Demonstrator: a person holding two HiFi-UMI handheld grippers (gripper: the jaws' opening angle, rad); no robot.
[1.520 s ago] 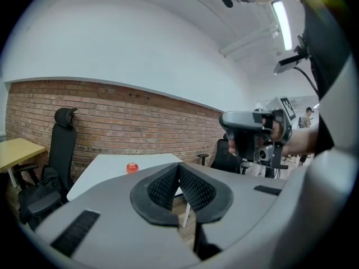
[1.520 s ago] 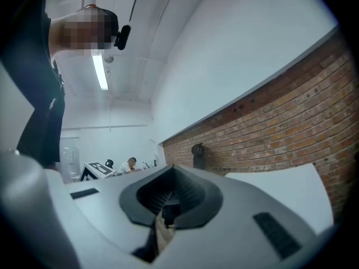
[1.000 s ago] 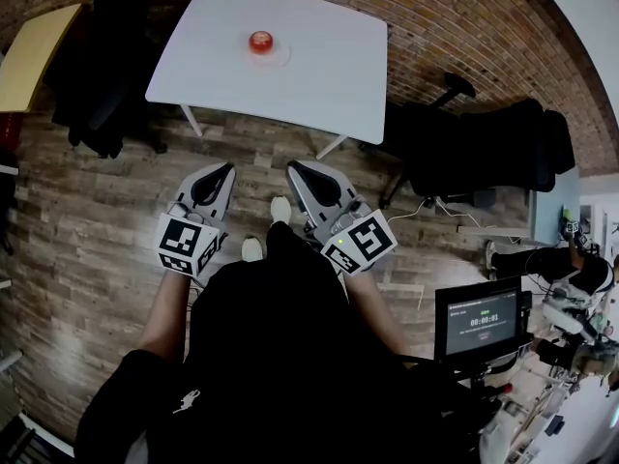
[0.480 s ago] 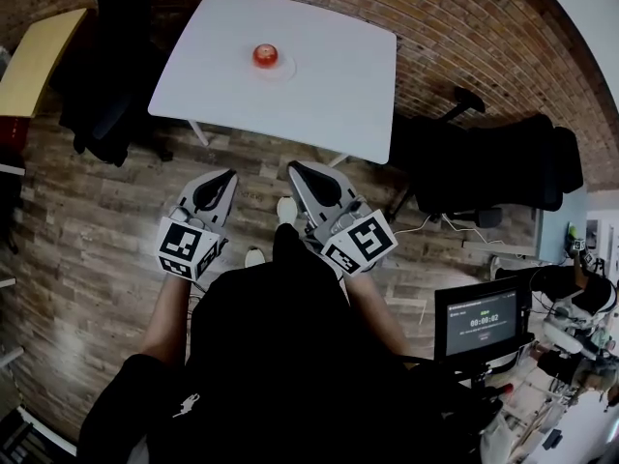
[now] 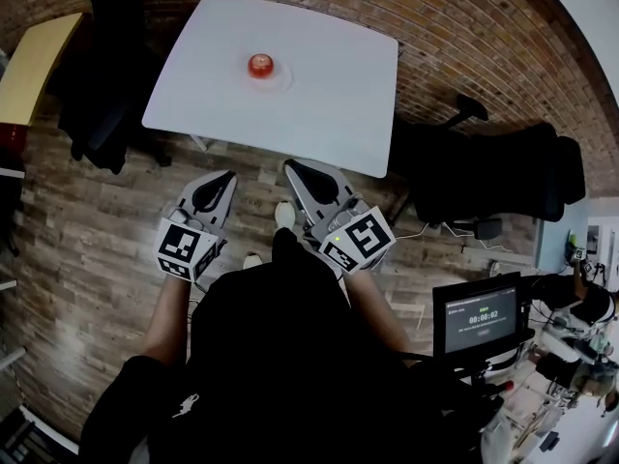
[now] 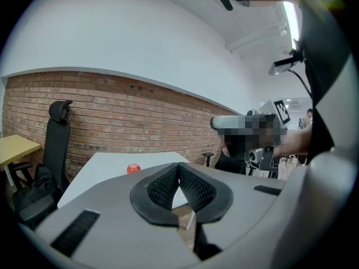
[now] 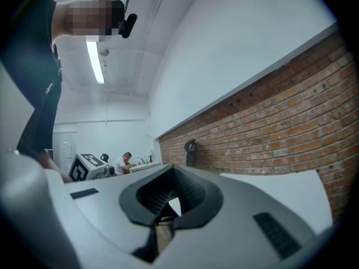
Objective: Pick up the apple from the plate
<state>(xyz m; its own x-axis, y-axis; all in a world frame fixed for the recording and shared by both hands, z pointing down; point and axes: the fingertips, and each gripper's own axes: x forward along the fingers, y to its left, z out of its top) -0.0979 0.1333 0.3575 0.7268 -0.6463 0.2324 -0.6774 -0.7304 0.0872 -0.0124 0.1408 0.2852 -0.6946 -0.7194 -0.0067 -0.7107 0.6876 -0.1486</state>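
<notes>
A red apple point(image 5: 259, 65) sits on a small white plate point(image 5: 279, 78) near the far side of a white table point(image 5: 319, 95). Both grippers hang over the wooden floor, well short of the table's near edge. My left gripper point(image 5: 224, 175) points toward the table with its jaws together and nothing between them. In the left gripper view the apple point(image 6: 133, 168) shows far off, beyond the left gripper's point(image 6: 179, 167) tips and to their left. My right gripper point(image 5: 293, 167) is shut and empty too. The right gripper view shows the right gripper point(image 7: 170, 169) before a corner of the table point(image 7: 280, 186), without the apple.
A black office chair point(image 5: 102, 104) stands left of the table and another chair point(image 5: 484, 172) to its right. A yellow desk point(image 5: 34, 56) lies at the far left. A monitor point(image 5: 481, 319) stands at lower right. A brick wall point(image 6: 112, 122) runs behind the table.
The table and apple have drawn closer in the head view. Both grippers moved forward toward the table's near edge, jaws unchanged.
</notes>
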